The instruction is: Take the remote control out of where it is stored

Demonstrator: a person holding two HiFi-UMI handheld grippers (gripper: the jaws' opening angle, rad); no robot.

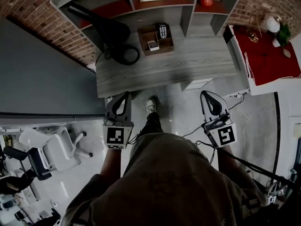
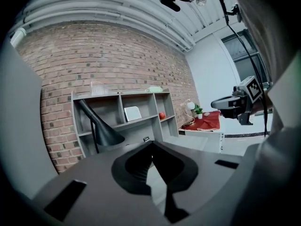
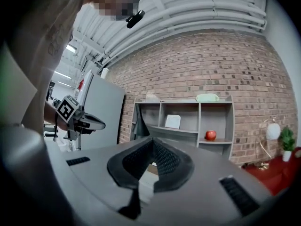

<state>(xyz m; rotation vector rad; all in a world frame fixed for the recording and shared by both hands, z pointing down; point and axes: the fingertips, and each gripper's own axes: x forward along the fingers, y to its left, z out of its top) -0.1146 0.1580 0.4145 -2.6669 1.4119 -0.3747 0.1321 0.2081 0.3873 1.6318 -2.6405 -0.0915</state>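
While the person stands on the floor in front of the bench (image 1: 188, 62), a brick wall (image 1: 28, 13) closes the scene behind it and a big grey partition (image 1: 42, 74) stands along the left side. On the back of the bench stands a grey shelf unit (image 1: 190, 13). To the right of the bench, just beside it, is a side table (image 1: 237, 74) covered with a red cloth (image 1: 268, 60). A white chair (image 1: 56, 147) is on the floor at the lower left, well apart from the bench.

On the left part of the bench a black lamp (image 1: 110, 32) leans, and its round base (image 1: 126, 54) lies just beside the wooden tray (image 1: 142, 41). The left claw (image 1: 126, 94) and the right claw (image 1: 207, 93) are held before the front edge of the bench. Both point toward it, each with its jaws together and holding no object. The bare front of the bench top lies between them and the tray.

The remote control (image 1: 162, 30) stands in the back right corner of the tray. A small white-faced device (image 1: 153, 45) lies in the tray near it. A red apple (image 1: 206, 0) sits in a right compartment of the shelf unit.
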